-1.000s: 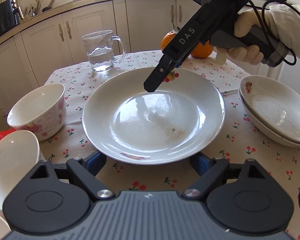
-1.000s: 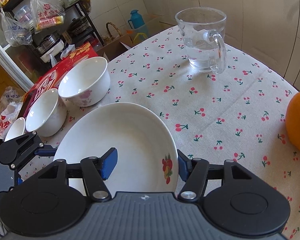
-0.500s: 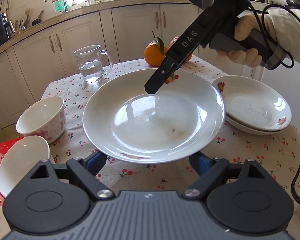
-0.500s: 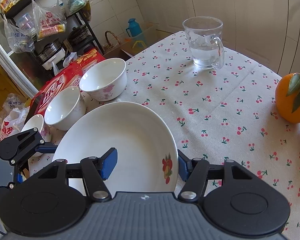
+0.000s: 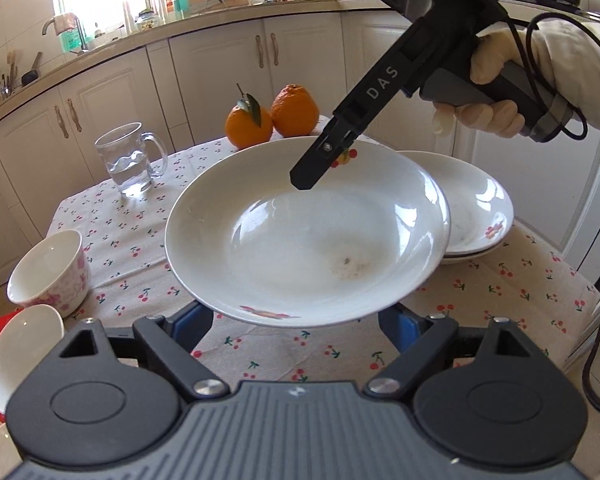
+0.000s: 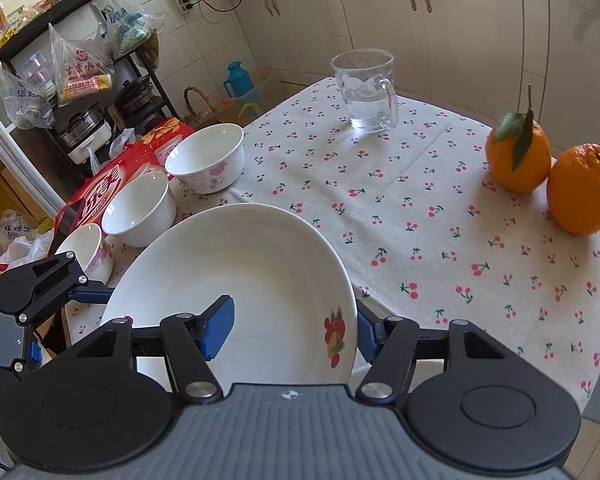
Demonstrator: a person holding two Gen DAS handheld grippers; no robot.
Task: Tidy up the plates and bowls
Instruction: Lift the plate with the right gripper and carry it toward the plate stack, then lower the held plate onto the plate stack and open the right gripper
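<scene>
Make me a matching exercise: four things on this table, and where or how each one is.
Things:
1. big plate
2. glass mug
3. oranges
4. plate stack

States:
A. side by side on the cloth
B. partly filled with water
C. held up by its rim in the right tongs
D. resting on the table behind the lifted plate

Pairs: 1-C, 2-B, 3-A, 4-D

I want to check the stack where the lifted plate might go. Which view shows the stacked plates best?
The left wrist view: the stacked plates sit on the table's right side, partly hidden behind the lifted plate. The right wrist view shows none of them, only the lifted plate and bowls.
</scene>
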